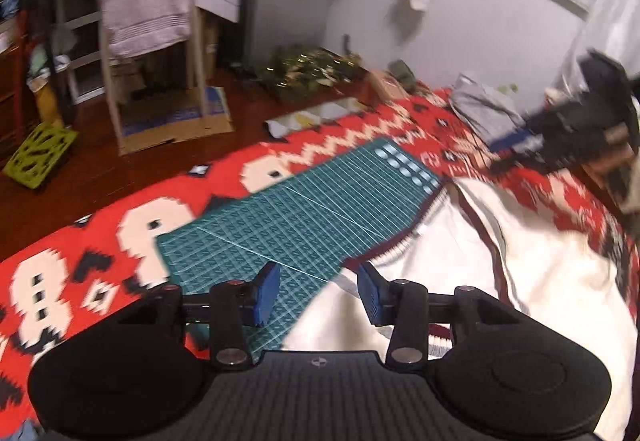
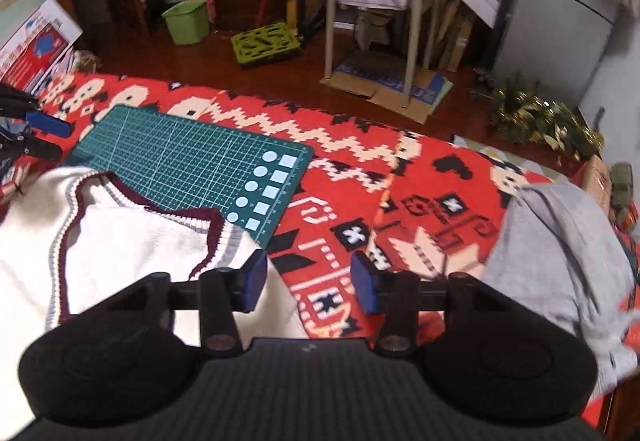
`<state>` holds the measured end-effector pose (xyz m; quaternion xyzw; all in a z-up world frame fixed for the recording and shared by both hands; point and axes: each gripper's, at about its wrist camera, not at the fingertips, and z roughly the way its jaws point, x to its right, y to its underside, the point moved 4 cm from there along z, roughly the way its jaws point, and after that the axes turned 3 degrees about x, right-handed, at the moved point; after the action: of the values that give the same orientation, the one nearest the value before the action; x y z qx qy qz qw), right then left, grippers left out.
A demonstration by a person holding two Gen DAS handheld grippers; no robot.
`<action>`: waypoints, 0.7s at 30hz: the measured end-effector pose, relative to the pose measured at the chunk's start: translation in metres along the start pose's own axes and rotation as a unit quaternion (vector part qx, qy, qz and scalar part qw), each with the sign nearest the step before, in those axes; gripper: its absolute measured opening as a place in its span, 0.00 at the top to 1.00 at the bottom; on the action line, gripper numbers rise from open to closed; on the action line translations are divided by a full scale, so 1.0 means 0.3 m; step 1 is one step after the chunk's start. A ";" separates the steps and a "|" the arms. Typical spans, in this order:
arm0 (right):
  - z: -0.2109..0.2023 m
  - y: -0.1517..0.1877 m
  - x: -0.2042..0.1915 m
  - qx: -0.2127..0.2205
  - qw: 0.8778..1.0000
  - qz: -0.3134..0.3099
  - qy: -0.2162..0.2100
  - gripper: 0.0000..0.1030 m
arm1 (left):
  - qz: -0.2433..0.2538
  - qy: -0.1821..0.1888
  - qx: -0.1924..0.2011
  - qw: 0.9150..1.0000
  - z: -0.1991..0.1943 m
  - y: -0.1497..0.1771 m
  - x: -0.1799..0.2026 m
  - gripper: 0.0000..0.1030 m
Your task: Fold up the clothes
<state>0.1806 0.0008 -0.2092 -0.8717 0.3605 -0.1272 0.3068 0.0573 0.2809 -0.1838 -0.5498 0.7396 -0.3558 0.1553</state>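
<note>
Two grippers, both spread wide, nothing held. Left gripper [image 1: 318, 291] hovering over the edge of the white sweater [image 1: 460, 273], right gripper [image 2: 308, 283] just past its other side, probably lining up to grab opposite edges for a fold. Sweater lying partly on the green cutting mat [image 2: 188, 161], rest on the red patterned blanket [image 2: 360, 169]. One grey garment [image 2: 560, 249] heaped nearby, likely next.

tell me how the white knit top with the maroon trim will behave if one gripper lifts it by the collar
The white knit top already lies rumpled, so it will probably droop and stretch from one pinch point. Its thick ribbed maroon trim should give a fair grip. It partly overlaps the green cutting mat, and may drag on it.
</note>
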 end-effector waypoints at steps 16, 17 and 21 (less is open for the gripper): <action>0.092 0.010 -0.125 -0.031 0.993 -0.110 -0.022 0.68 | 0.058 -0.009 -0.054 0.997 0.073 0.082 0.014 0.67; 0.094 0.007 -0.125 -0.034 0.994 -0.105 -0.027 0.72 | 0.059 -0.010 -0.055 0.997 0.074 0.082 0.015 0.67; 0.098 0.000 -0.140 -0.047 0.993 -0.097 -0.042 0.94 | 0.064 -0.013 -0.070 0.995 0.078 0.071 0.020 0.67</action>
<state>0.1641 0.0434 -0.2322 -0.9207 0.2664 -0.1027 0.2662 0.0548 0.2700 -0.2142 -0.5155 0.7942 -0.2853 0.1490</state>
